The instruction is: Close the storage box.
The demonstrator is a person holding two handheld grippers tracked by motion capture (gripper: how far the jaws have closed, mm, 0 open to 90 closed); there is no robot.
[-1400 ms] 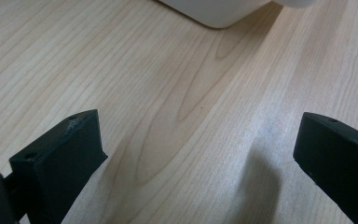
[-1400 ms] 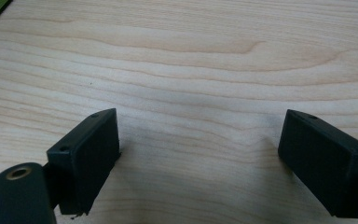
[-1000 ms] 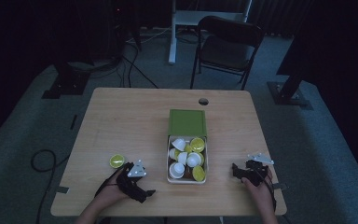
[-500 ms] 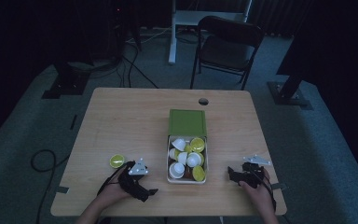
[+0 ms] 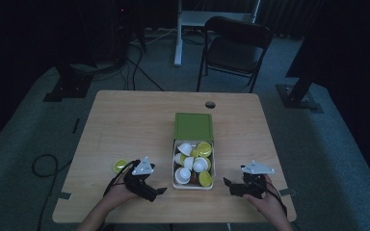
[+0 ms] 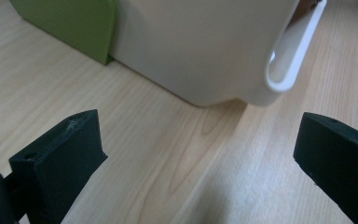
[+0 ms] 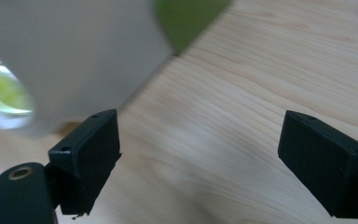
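White box (image 5: 193, 184) of yellow and white cups sits mid-table, its green lid (image 5: 193, 126) just behind. Left gripper (image 5: 158, 191) rests near the box's left side, jaws spread, empty. Right gripper (image 5: 229, 185) lies near its right side, jaws spread, empty. One yellow cup (image 5: 120, 165) sits beside the left hand (image 5: 117, 192).

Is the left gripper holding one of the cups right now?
No. In the left gripper view, the left gripper stands open with only bare table between its jaws, short of the white box.
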